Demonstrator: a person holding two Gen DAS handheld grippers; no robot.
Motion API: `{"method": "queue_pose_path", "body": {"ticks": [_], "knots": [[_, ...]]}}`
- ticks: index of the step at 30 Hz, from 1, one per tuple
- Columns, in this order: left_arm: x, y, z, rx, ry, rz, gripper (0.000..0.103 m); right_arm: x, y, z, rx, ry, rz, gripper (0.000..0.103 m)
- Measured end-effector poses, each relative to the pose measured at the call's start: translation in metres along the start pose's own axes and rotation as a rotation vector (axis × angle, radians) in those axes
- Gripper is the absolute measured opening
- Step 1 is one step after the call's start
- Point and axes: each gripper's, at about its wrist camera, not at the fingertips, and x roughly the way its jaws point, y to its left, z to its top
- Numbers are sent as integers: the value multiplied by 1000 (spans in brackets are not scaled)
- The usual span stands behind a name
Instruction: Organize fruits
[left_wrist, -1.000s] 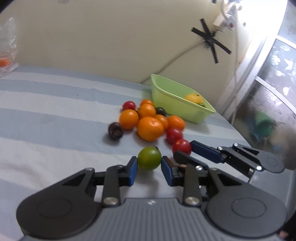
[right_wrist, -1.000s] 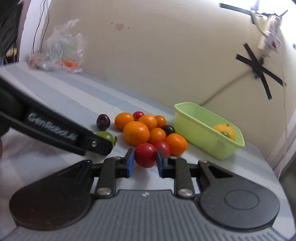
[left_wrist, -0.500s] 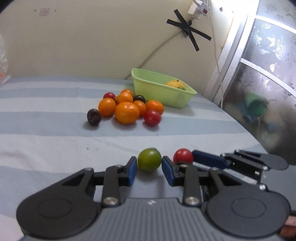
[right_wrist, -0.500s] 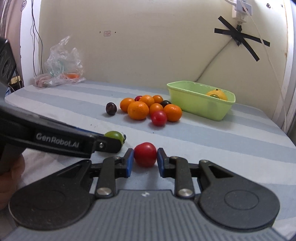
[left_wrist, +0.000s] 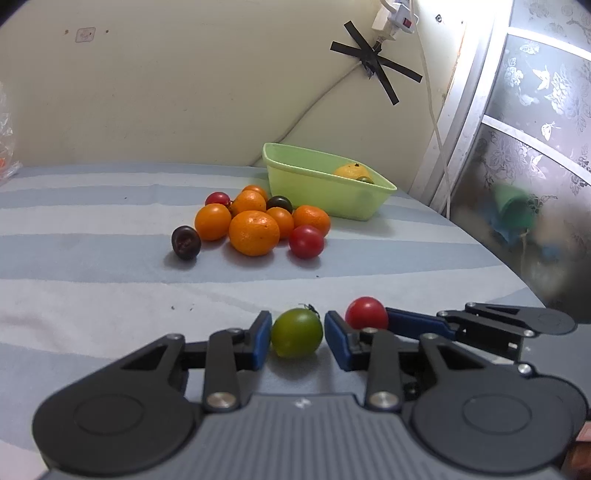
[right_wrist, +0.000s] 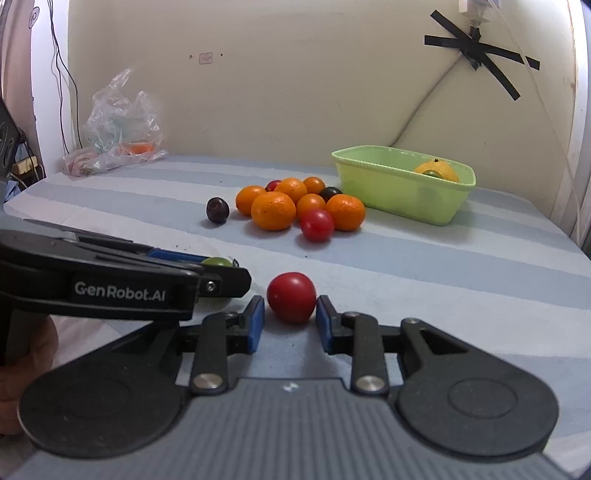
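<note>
A green tomato (left_wrist: 296, 333) rests on the striped cloth between the blue pads of my left gripper (left_wrist: 297, 332), which touch both its sides. In the right wrist view, a red tomato (right_wrist: 291, 297) sits on the cloth inside my right gripper (right_wrist: 290, 314). Those jaws are opening, with a thin gap at the left pad. The two grippers stand side by side near the front. Further back lies a pile of oranges (left_wrist: 254, 232) with a red tomato (left_wrist: 306, 242) and a dark plum (left_wrist: 185, 242). The green bin (left_wrist: 325, 199) behind holds a yellow-orange fruit (left_wrist: 351, 171).
A crumpled plastic bag (right_wrist: 118, 125) lies at the back left against the wall. The table's rounded edge (left_wrist: 517, 280) falls away on the right beside a frosted glass door (left_wrist: 535, 110). A hand (right_wrist: 22, 350) holds the left gripper.
Both grippers have drawn back from the fruit pile with their tomatoes and rolled level. A gap has appeared between the right gripper's left pad and the red tomato.
</note>
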Motion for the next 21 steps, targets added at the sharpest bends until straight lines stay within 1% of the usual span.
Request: {"method": "queue_pose_path", "body": {"ticks": [1, 2, 3, 7, 8, 9, 13, 21], "knots": [[0, -1, 0, 3, -1, 2, 30, 0, 1, 0, -2, -1, -2, 34], [0, -1, -1, 6, -2, 3, 30, 0, 1, 0, -2, -1, -4, 36], [0, -2, -1, 8, -3, 3, 30, 0, 1, 0, 1, -1, -7, 42], [-1, 0, -1, 4, -4, -2, 30, 1, -4, 0, 26, 3, 1, 42], [-1, 0, -1, 4, -5, -3, 30, 1, -4, 0, 25, 1, 0, 39], [-2, 0, -2, 3, -5, -4, 30, 0, -3, 0, 20, -3, -3, 30], [-2, 1, -2, 0, -8, -7, 30, -4, 2, -2, -11, -27, -33, 30], [-3, 3, -2, -15, -8, -14, 31, -5, -1, -2, 9, -33, -49, 30]]}}
